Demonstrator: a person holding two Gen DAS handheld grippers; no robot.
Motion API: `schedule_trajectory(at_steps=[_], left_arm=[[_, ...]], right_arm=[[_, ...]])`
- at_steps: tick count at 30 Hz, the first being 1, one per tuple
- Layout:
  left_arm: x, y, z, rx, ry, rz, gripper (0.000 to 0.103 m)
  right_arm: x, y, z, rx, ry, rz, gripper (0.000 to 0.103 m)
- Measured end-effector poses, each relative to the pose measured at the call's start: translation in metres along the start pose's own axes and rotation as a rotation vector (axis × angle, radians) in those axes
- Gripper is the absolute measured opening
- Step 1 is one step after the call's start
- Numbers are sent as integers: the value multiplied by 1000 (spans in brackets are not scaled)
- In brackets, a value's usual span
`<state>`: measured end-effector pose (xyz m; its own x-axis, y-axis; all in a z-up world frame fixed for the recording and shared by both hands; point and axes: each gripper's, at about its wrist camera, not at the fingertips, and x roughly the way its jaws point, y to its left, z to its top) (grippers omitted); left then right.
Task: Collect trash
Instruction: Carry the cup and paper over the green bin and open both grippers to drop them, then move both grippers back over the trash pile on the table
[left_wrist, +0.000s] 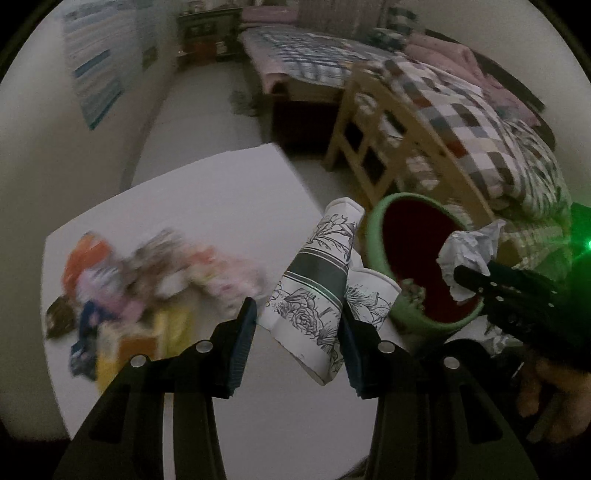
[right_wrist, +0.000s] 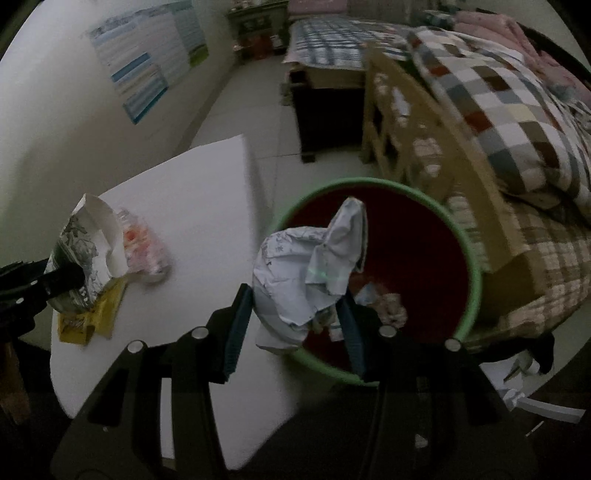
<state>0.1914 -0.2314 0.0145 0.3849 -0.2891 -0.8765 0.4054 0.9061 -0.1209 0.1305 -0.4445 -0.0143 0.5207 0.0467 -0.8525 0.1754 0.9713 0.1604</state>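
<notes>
Trash, two pieces, one in each of your grippers. Your left gripper (left_wrist: 297, 325) has its jaws partly closed on a crushed paper cup (left_wrist: 317, 288), white with a grey flower print and a dark band; the cup stands up between the two blue pads and leans toward the bin. In the right wrist view the same cup (right_wrist: 83, 254) shows at the left edge, above the table and the wrappers lying there. Your right gripper (right_wrist: 295, 314) has its jaws partly closed on a crumpled sheet of paper (right_wrist: 310, 269), white with faint print; the sheet hangs over the near rim of the bin, part of it above the dark inside. In the left wrist view this paper (left_wrist: 471, 254) sits at the tip of the right gripper (left_wrist: 476, 280), over the far side of the bin.

The bin (right_wrist: 474, 266) is round, with a green rim and a dark red inside; it stands on the floor just beside the white table (right_wrist: 192, 192). A few scraps (right_wrist: 389, 310) lie in its bottom.

On the table a blurred heap of coloured wrappers (left_wrist: 140, 288) lies to the left of the cup. A yellow packet (right_wrist: 92, 317) and a clear pinkish wrapper (right_wrist: 144, 247) lie near the table's left edge.

Behind the bin: a wooden bed frame (right_wrist: 410, 133) with a checked quilt (right_wrist: 502, 99). A poster (right_wrist: 147, 62) hangs on the wall.
</notes>
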Motion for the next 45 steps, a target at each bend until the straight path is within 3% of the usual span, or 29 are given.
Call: schedule_trajectory(at_steps=[14,30,32,34,37,42,45], left_arm=[[56,-101,37,116,57,-82,41],[96,-130,51,148,112,-60,42],[96,-130,52,149,113,-53,47],[95,-129,53,146,108,-53,60],[91,-126,54,141,90,-42,73],[78,-113,55,113,54,-24,85],[70,-103,55,100,36,-15,90]], right_arm=[[10,-89,1,133,2,-58,45],[32,-111,1,157,28,-44,48],[33,-112,1,157,34,-45,48],[34,-111,1,155,36,-49,52],[33,-109,1,148,35,-57,64],[28,-106,2,138,23,-81,84],[23,-101,3,134,17,-90,88]])
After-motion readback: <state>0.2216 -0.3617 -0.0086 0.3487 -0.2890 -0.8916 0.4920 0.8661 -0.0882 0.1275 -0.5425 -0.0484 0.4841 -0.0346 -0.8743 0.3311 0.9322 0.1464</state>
